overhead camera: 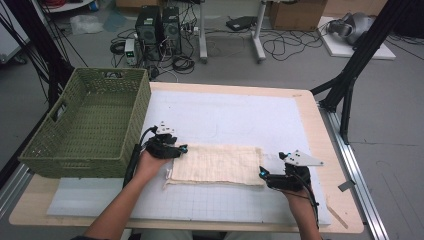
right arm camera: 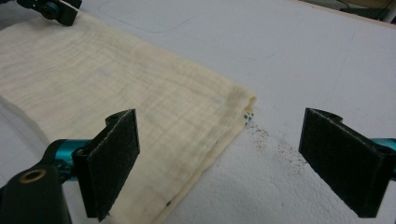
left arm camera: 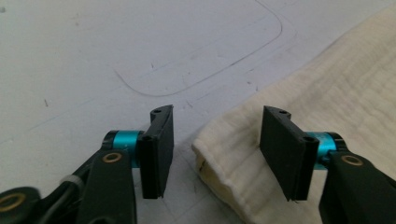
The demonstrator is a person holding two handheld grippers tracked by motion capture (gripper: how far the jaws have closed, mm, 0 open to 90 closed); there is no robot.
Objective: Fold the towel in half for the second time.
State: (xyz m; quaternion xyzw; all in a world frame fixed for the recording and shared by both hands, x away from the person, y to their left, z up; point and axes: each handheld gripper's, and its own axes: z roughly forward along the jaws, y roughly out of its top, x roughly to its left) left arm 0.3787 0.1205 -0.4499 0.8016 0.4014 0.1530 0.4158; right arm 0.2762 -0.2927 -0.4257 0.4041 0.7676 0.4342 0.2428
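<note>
Straddling the folded corner of the cream cloth (left arm camera: 299,93), the left gripper (left arm camera: 215,149) has its two black jaws apart — one hangs over bare mat at the nine o'clock side of its own view, the other over the fabric at three o'clock, and neither pad presses the cloth. In the high view this left gripper (overhead camera: 176,149) sits at the cloth's (overhead camera: 217,164) nine o'clock end, on the far corner, with the person's left hand (overhead camera: 150,162) wrapped around its body.

The right gripper (right arm camera: 219,163) is released as well: its jaws stand wide, the near one above the cloth (right arm camera: 116,84), the other above bare mat, and the cloth's folded corner lies between them without touching either pad. Seen from above, the right gripper (overhead camera: 264,175) is at the cloth's three o'clock end, near the front corner, a grey three-cornered plate (overhead camera: 305,159) on top of it.

The cloth itself lies flat as a folded rectangle on the white mat (overhead camera: 240,115) — roughly at the mat's six o'clock, close to the person's edge of the wooden table (overhead camera: 320,125). A green woven basket (overhead camera: 85,125) stands at the table's nine o'clock side, just beside the left gripper, apart from the cloth.
</note>
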